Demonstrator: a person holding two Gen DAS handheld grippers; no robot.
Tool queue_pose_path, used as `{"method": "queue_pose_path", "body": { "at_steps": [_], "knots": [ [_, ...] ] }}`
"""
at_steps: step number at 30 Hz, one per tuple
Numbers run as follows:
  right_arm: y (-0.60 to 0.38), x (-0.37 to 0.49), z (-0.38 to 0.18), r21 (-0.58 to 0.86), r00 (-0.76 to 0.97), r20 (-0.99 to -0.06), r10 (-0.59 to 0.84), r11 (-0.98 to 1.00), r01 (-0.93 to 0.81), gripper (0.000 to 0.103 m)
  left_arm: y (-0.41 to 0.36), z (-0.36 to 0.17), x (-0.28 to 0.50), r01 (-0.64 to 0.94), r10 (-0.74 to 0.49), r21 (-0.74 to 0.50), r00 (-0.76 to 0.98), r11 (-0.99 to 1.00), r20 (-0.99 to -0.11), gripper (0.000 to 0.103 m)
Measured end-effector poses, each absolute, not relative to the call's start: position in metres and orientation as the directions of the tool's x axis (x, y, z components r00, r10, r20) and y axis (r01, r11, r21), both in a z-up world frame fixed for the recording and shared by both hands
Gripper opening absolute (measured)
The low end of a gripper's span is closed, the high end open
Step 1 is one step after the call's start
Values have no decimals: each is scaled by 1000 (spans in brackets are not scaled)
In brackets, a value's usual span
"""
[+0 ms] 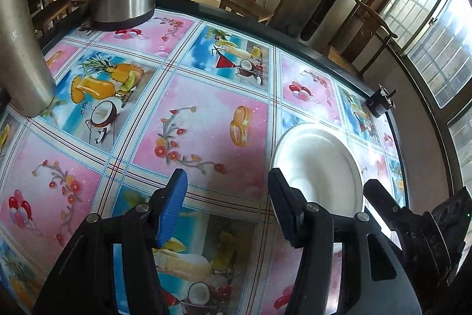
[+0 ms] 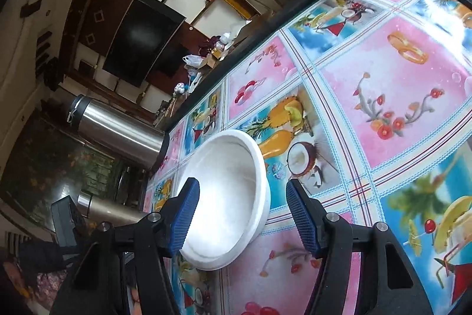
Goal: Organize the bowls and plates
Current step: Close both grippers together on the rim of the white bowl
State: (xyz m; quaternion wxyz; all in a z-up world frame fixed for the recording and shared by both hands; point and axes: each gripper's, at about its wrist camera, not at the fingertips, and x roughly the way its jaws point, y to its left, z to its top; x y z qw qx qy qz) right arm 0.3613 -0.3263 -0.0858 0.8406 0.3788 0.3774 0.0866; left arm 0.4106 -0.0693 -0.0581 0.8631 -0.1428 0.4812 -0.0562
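Steel flask's cap (image 2: 75, 108) right-view only

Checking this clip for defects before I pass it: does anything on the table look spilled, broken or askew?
Nothing stands out. The white bowl sits upright and empty on the patterned tablecloth, with no visible chips or spills. The steel flask stands upright near the table's edge.

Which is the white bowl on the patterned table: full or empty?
Empty: the white bowl shows only its bare white inside in both wrist views.
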Motion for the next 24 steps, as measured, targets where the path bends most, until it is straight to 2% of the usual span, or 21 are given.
{"method": "queue_pose_path", "body": {
  "at_steps": [4, 8, 11, 13, 18, 20, 24],
  "knots": [
    [-327, 360, -86, 729, 706, -550, 447, 670, 143, 64, -72, -57, 412, -48, -253, -333, 551, 942, -795, 55],
    [-330, 359, -85, 701, 718, -568, 403, 694, 165, 64, -82, -63, 415, -23, -319, -390, 531, 920, -785, 55],
    [-330, 360, -86, 694, 720, -573, 391, 699, 172, 61, -93, -69, 417, -1, -353, -414, 519, 910, -778, 55],
    [-328, 360, -87, 688, 718, -579, 386, 704, 176, 55, -97, -73, 417, 12, -385, -441, 511, 897, -768, 55],
    [-326, 360, -89, 679, 716, -586, 378, 712, 180, 51, -99, -79, 419, 17, -405, -466, 521, 885, -751, 55],
    [-326, 359, -88, 677, 719, -587, 373, 713, 182, 46, -100, -82, 420, 22, -403, -460, 520, 888, -753, 55],
    [-326, 359, -89, 668, 719, -592, 364, 720, 186, 43, -92, -87, 422, 3, -411, -478, 517, 878, -751, 47]
  ]
}}
